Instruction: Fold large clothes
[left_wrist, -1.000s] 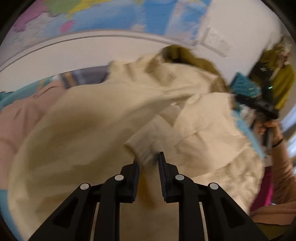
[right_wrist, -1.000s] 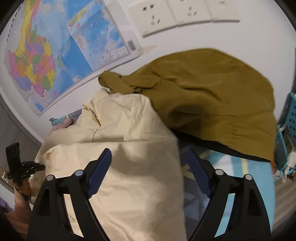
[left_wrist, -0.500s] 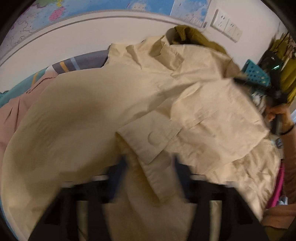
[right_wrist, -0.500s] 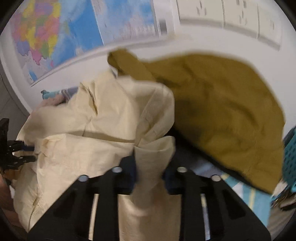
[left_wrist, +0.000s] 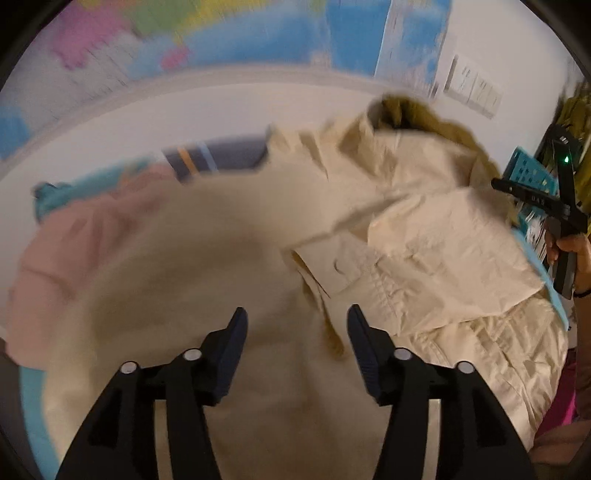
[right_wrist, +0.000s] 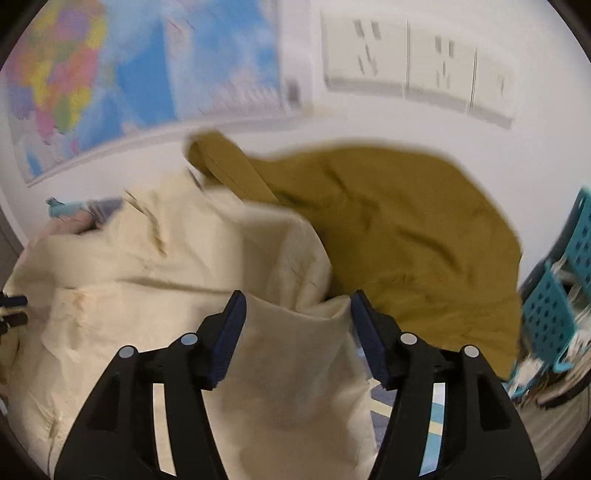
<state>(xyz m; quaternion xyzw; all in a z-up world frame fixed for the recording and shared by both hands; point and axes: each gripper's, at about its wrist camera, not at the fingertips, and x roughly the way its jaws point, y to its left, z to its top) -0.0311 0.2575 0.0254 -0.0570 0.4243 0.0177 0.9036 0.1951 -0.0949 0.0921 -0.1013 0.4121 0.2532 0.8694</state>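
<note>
Pink garment (left_wrist: 70, 254): left of the cream jacket, touching its edge.
Cream jacket (left_wrist: 236, 258): spread below the wall map (right_wrist: 140, 70), sleeve folded across its middle.
Left gripper (left_wrist: 295, 321): fingers just opened, apart above the jacket, gripping nothing.
Right gripper (right_wrist: 297, 306): fingers just opened, apart, cream fabric loose between.
Olive garment (right_wrist: 399, 229): right of the jacket, overlapping it.

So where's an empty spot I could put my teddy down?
Hardly anywhere. The cream jacket covers the middle, with the pink garment beside it and the olive garment behind. Only a thin strip of blue sheet shows between the jacket, the olive garment and the teal basket.
</note>
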